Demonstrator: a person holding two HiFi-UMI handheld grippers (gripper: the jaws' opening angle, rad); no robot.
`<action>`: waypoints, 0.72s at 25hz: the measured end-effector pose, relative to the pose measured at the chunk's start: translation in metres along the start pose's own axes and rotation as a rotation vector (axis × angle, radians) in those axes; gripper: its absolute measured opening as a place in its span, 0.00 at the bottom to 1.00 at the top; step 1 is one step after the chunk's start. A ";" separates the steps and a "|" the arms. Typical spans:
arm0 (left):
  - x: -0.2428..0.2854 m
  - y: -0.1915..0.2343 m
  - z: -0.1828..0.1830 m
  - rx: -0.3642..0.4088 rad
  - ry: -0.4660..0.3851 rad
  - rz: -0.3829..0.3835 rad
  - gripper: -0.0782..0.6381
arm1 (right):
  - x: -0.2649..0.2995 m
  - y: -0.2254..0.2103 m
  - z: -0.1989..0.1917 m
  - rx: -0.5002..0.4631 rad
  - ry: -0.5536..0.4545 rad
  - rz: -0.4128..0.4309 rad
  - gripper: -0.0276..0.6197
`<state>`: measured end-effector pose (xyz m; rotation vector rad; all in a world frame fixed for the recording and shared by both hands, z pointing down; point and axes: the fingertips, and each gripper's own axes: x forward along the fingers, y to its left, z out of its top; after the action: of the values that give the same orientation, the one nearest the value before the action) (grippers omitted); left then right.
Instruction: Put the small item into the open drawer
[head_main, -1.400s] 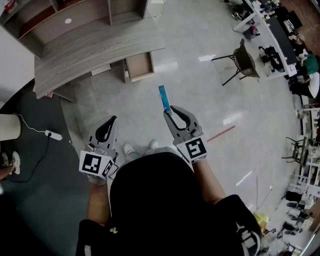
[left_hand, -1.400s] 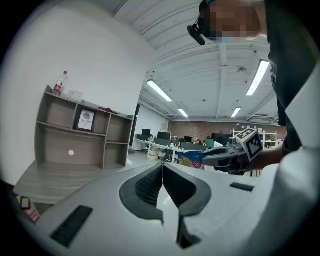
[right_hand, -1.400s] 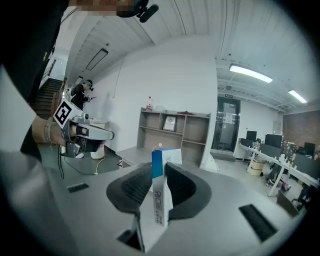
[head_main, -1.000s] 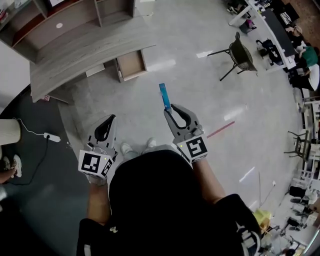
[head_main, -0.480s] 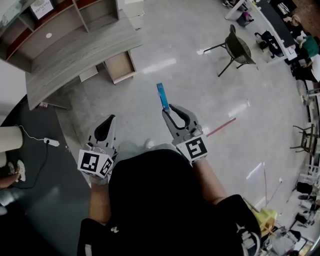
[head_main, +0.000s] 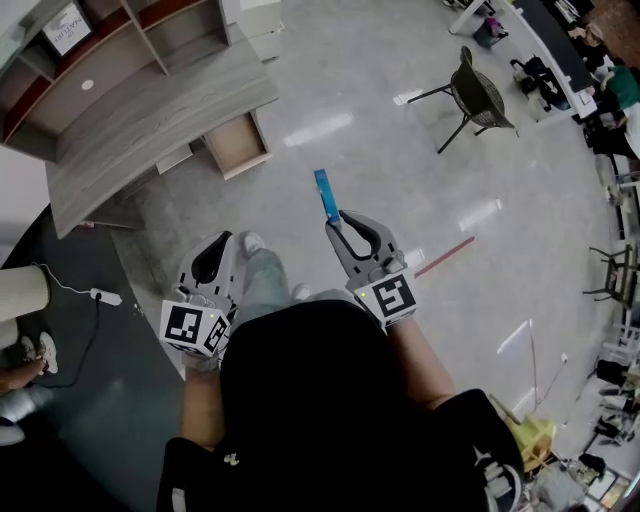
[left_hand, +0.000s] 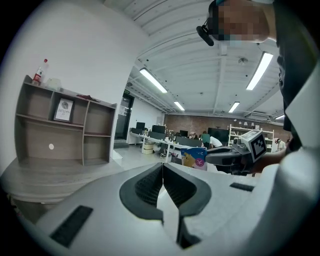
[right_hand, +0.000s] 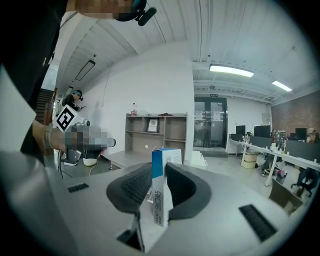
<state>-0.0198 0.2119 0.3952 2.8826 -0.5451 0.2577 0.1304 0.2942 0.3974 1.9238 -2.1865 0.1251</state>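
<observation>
Left leg (head_main: 262, 282) forward — box (head_main: 326, 196) outside drawer (head_main: 237, 146)

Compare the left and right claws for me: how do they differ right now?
The left claw is shut with pads touching and nothing between them; the right claw is shut on a blue box that sticks out past its tips. The right claw sits a little further forward than the left claw. Both are grey, carry marker cubes, and point ahead over the floor, short of the drawer.

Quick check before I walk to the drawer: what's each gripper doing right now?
Left gripper: closed, empty.
Right gripper: closed on the small blue box.
</observation>
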 end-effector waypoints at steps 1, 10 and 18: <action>0.006 0.007 0.002 0.001 -0.001 -0.001 0.12 | 0.008 -0.004 0.001 -0.003 0.002 -0.001 0.20; 0.055 0.100 0.029 -0.030 -0.011 -0.013 0.12 | 0.106 -0.032 0.022 -0.018 0.041 -0.007 0.20; 0.072 0.177 0.044 -0.028 -0.020 0.003 0.12 | 0.196 -0.035 0.044 -0.042 0.041 0.016 0.20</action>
<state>-0.0145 0.0160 0.3952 2.8606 -0.5519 0.2199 0.1380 0.0904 0.3955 1.8650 -2.1618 0.1197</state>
